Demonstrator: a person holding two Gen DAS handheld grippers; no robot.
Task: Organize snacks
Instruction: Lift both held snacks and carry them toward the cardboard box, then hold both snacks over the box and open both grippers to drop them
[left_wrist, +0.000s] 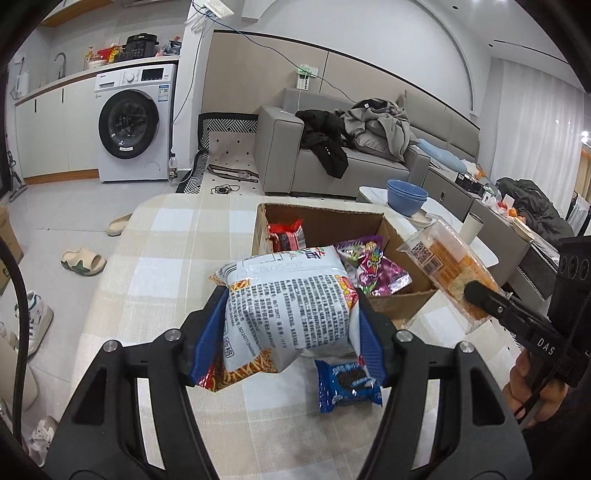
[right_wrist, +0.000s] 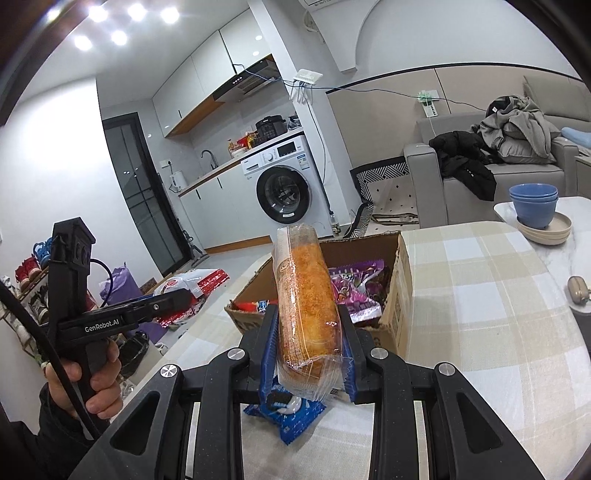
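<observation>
My left gripper (left_wrist: 290, 325) is shut on a white noodle-snack bag (left_wrist: 288, 306), held above the checked tablecloth just in front of an open cardboard box (left_wrist: 321, 218). My right gripper (right_wrist: 308, 343) is shut on a clear-wrapped orange bread roll (right_wrist: 304, 295), held upright near the box (right_wrist: 402, 280); the roll also shows in the left wrist view (left_wrist: 447, 266) over the box's right corner. The box holds a purple candy bag (left_wrist: 373, 264) and a red packet (left_wrist: 286, 234). A blue cookie packet (left_wrist: 347, 384) lies on the cloth below both grippers.
Stacked blue bowls (right_wrist: 533, 205) sit on beige plates on a white side table at the right. A grey sofa with clothes (left_wrist: 354, 147) and a washing machine (left_wrist: 131, 122) stand behind. Slippers (left_wrist: 83, 260) and shoes lie on the floor at the left.
</observation>
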